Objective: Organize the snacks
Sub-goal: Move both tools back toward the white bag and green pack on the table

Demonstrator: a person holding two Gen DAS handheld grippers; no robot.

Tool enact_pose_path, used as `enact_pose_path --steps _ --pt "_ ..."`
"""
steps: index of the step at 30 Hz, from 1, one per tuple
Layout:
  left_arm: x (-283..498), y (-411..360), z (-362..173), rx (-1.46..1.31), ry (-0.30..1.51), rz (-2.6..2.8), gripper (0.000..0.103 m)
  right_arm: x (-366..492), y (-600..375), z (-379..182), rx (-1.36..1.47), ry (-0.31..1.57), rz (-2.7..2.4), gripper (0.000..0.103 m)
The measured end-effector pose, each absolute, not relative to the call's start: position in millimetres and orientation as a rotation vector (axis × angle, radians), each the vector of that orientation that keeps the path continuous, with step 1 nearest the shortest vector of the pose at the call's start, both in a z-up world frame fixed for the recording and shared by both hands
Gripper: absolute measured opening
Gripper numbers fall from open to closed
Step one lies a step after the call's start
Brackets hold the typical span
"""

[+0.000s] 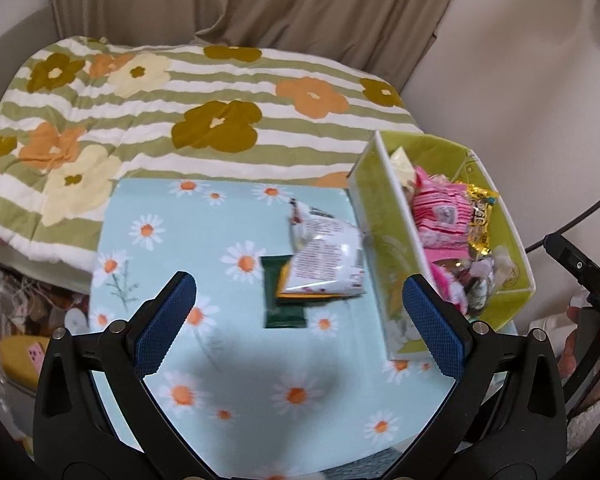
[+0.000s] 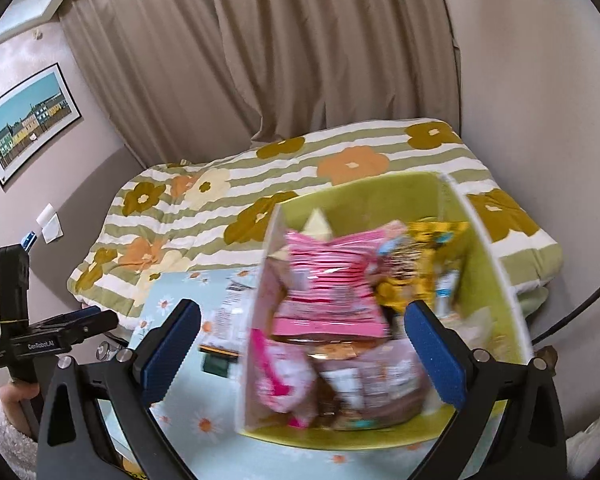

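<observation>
Daisy-print tabletop [image 1: 160,360] | both grippers' fingers spread, empty | left gripper [image 1: 300,320] faces white packet [image 1: 324,260], frame centre | pinch its edge, lift into green box [image 1: 380,248]

**Colours on the table and bed**

The tablecloth [image 1: 204,248] is pale blue with white, orange-centred daisies. The box [image 1: 384,248] is lime green with white edges. A dark green packet [image 1: 278,308] lies under a white one [image 1: 324,264]. The blanket [image 1: 148,96] has green-and-white stripes with olive, orange and cream flowers.
</observation>
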State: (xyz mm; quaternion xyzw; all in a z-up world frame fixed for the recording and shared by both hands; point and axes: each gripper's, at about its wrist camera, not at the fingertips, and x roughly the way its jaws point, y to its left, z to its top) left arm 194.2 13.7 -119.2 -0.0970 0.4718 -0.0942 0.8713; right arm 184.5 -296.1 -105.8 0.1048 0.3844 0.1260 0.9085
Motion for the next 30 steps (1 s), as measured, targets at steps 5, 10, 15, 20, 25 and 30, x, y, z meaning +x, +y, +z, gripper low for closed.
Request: enact_pose_path --steps 5,10,15,20,25,30 --pt "202 51 -128 -0.183 1.009 -0.229 0.102 186 -243 -109 0.212 0.803 0.242 0.102" --pt "211 85 -145 -0.145 1.046 -0.276 0.102 191 -201 -122 0.227 0.829 0.203 0.102" --pt "221 105 -161 -0.107 1.080 -0.321 0.102 196 -164 -139 0.208 0.862 0.161 0.101" --pt "232 115 -179 -0.089 1.108 -0.352 0.102 211 -134 -162 0.169 0.902 0.134 0.101" --pt "239 119 -204 -0.101 1.159 -0.391 0.102 240 -114 -202 0.128 0.989 0.044 0.096" --pt "248 119 -227 -0.102 1.194 -0.401 0.102 263 -106 -239 0.051 1.036 -0.084 0.090"
